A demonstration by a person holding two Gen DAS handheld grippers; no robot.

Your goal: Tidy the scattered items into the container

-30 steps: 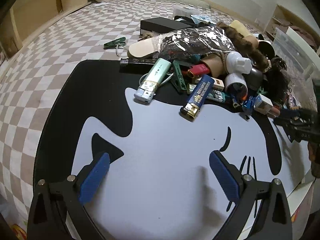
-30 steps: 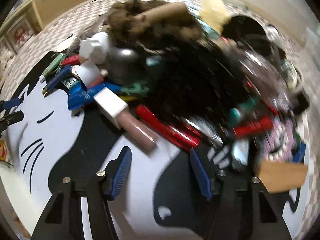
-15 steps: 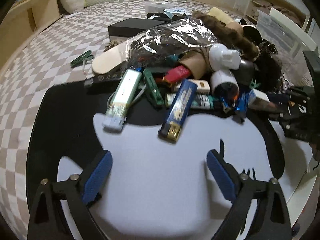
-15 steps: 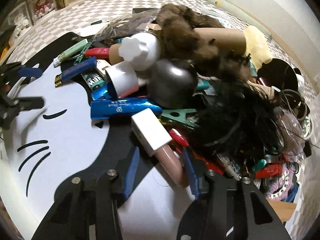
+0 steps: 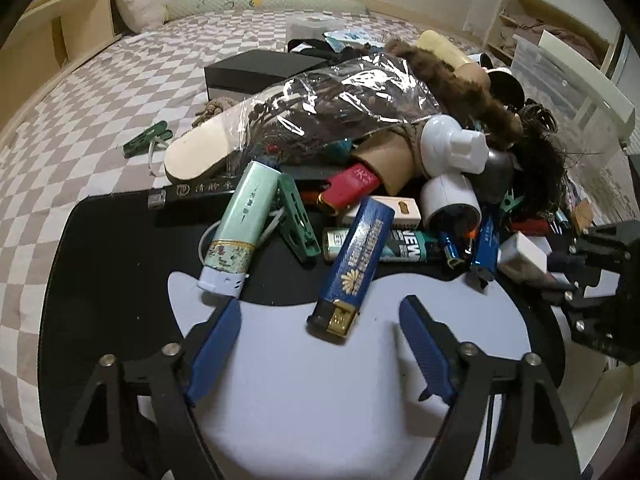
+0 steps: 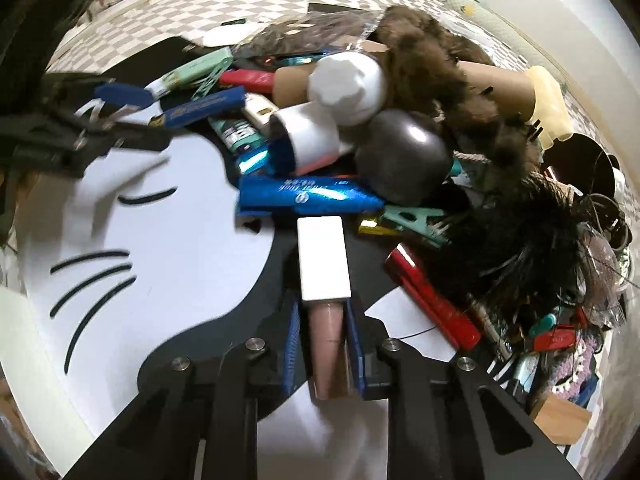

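A pile of small items lies on a black and pale cat-face mat (image 5: pixel 120 264). A dark blue lighter (image 5: pixel 352 264) points out of the pile, its gold end between the fingertips of my left gripper (image 5: pixel 320 306). That gripper's jaws are closing, and the pads stand apart from the lighter. My right gripper (image 6: pixel 323 312) is closing on a pink lip gloss tube (image 6: pixel 328 344) with a white cap (image 6: pixel 322 256); both blue pads press its sides. The left wrist view shows the right gripper (image 5: pixel 560 264) at the far right, beside the same white cap (image 5: pixel 522 256).
The heap holds a mint green lighter (image 5: pixel 240 220), a red lighter (image 5: pixel 352 188), a blue tube (image 6: pixel 308 196), green clips, a white cylinder (image 5: pixel 452 200), a crinkled clear bag (image 5: pixel 352 96) and brown fur (image 6: pixel 440 52). A black box (image 5: pixel 256 72) sits behind on the checkered bedding. A translucent plastic bin (image 5: pixel 560 64) stands far right.
The left gripper came closer to the blue lighter and its jaws narrowed. The right gripper moved onto the lip gloss tube and closed on it.
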